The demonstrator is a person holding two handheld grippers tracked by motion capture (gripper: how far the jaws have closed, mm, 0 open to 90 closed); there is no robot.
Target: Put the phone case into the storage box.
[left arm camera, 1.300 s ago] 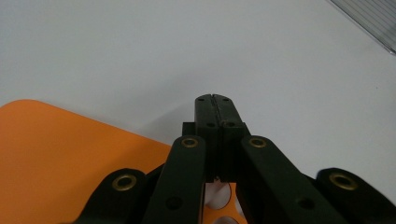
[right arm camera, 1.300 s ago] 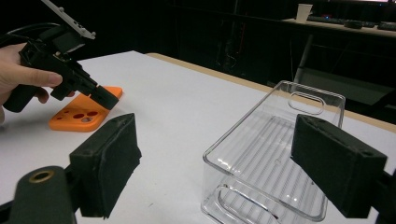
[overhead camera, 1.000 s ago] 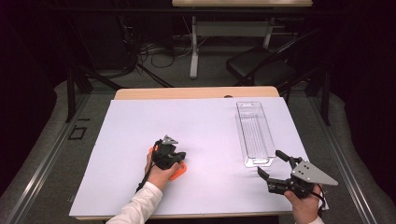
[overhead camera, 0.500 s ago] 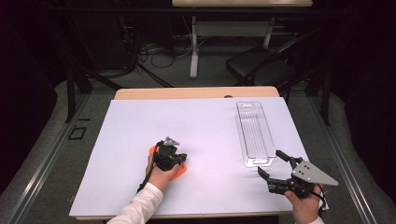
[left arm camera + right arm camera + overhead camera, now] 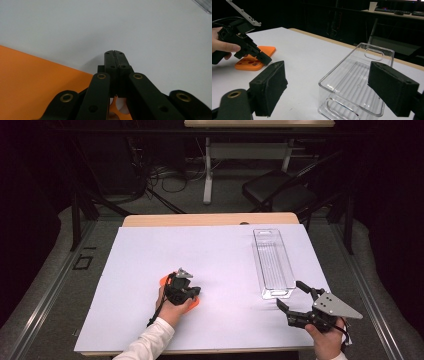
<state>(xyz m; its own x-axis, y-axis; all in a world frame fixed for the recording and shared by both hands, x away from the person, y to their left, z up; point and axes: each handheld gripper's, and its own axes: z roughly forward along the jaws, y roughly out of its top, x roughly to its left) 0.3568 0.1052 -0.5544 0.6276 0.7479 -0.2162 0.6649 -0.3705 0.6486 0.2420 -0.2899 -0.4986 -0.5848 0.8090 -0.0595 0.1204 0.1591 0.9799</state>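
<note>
While left gripper point(image 5: 192, 294) sits closed on orange block point(image 5: 192, 302) — rt gripper point(image 5: 292, 296) open by clear tray point(image 5: 274, 265).

On the counter point(image 5: 220, 250) lie one orange block point(image 5: 192, 302) at near left and one clear plastic tray point(image 5: 273, 264) at right. Two hand-held grippers: left hand-held gripper point(image 5: 189, 292), right hand-held gripper point(image 5: 291, 295).

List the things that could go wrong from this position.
1. The left tongs are shut with nothing between them, tips down beside the orange plate; pushing on could shove the plate across the white sheet rather than grip it.
2. The right tongs stand open close to the near end of the clear bin; a careless advance could knock the light bin askew.
</note>
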